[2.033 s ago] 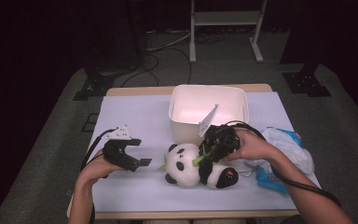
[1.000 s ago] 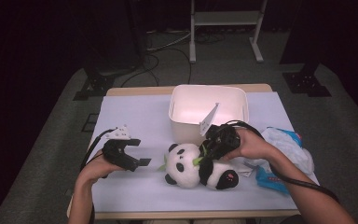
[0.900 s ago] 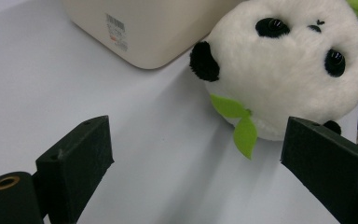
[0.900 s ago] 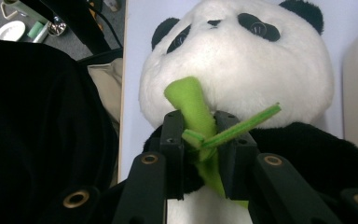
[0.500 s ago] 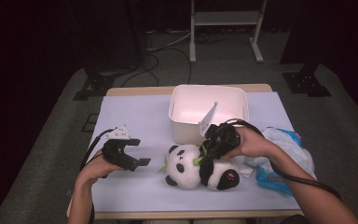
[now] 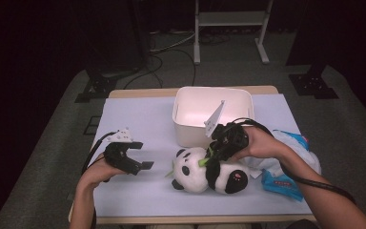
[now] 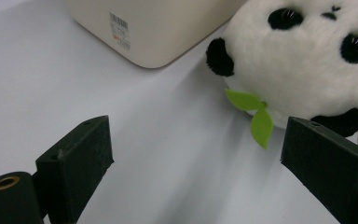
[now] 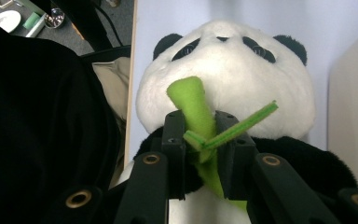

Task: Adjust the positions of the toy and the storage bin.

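Pale table before us: our right gripper pinches the green stalk of the panda lying beside the bin; left gripper gapes empty. Lifting by that thin stalk, it may slip or tear.

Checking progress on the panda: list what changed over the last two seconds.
Almost nothing. The right gripper stays clamped on the panda's green bamboo stalk; the panda lies in the same spot before the white bin. The left gripper remains open, hovering left of it.
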Tool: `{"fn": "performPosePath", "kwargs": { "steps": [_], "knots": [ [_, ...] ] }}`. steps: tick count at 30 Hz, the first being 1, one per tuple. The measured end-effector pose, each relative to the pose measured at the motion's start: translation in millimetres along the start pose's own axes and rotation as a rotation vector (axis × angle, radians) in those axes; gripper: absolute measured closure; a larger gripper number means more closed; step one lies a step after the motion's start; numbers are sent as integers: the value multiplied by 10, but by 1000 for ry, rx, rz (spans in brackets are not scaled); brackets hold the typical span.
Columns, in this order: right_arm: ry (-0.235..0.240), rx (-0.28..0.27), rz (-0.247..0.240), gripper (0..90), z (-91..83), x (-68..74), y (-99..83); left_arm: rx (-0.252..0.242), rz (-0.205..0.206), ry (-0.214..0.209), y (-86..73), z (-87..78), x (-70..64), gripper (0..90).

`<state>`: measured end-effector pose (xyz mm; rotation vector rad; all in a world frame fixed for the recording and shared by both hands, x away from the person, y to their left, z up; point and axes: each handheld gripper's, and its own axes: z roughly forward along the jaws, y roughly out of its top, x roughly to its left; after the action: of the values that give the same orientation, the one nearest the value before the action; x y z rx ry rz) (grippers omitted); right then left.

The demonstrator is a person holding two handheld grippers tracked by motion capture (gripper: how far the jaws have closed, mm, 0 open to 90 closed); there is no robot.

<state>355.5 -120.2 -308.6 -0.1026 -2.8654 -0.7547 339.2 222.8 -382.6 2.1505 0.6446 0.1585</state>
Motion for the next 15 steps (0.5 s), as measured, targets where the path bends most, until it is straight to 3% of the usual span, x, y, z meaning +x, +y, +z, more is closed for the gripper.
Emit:
{"fn": "performPosePath", "kwargs": {
  "steps": [15],
  "knots": [
    [-41, -18, -31, 744, -333, 145, 132, -6, -12, 0, -20, -4, 21, 79]
  ]
}}
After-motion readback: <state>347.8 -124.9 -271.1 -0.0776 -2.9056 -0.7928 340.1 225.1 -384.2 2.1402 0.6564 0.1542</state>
